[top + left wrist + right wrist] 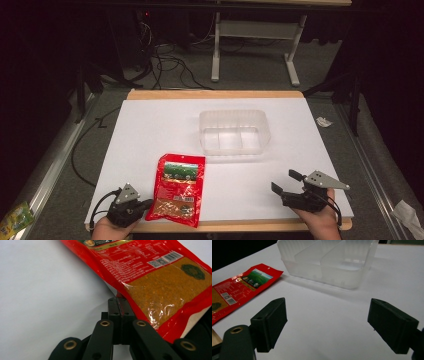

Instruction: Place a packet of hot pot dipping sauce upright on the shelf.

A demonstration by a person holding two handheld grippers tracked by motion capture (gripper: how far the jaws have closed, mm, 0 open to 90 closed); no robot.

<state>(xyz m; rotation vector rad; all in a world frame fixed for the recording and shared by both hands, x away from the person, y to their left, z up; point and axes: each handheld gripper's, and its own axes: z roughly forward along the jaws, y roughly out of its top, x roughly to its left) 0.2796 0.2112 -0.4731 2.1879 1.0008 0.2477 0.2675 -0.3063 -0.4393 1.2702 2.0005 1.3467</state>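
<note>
Glossy plastic pouch; matt tabletop

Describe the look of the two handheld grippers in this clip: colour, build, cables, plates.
Both the left gripper and the right gripper are matte black, with blocky rectangular jaw pads on flat link arms pinned by brass-coloured rivets. Each carries a grey three-cornered plate on top, and a black cable trails back from the right one. No sleeves are visible at the hands.

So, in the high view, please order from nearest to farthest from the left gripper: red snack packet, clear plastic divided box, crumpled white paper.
1. Red snack packet, beside the left gripper.
2. Clear plastic divided box, table centre.
3. Crumpled white paper, floor right of the table.
</note>
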